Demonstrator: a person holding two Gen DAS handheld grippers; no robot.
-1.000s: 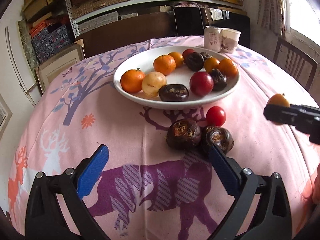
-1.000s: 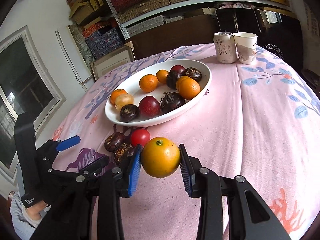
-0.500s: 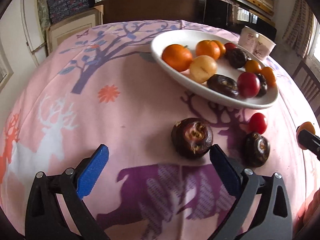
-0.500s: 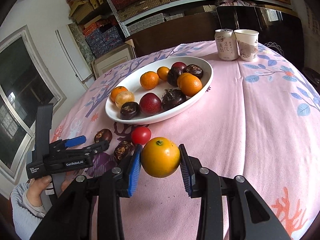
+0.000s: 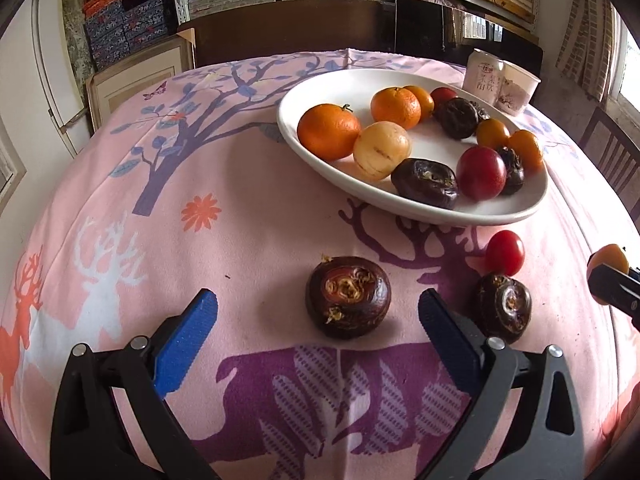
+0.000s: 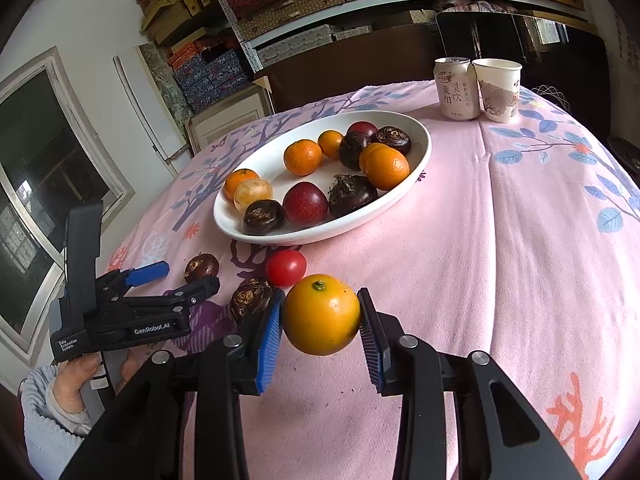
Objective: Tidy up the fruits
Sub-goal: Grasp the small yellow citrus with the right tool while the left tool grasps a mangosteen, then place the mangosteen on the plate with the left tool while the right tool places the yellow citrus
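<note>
Your right gripper (image 6: 320, 320) clamps the orange (image 6: 321, 314) clear of the cloth for plating, while your left gripper (image 5: 318, 312), jaws apart, frames the dark chestnut (image 5: 348, 302) to grab.

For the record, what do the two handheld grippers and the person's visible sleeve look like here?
Both are black plastic frames with silver screw heads and ribbed blue pads on the fingers. The left gripper, seen side-on in the right wrist view, has a tall black block on its back and white lettering, "GenRobot.AI", plus a small "Data Acquisition System" label. The right gripper matches it. The sleeve is light blue-grey knit. No cables show.
</note>
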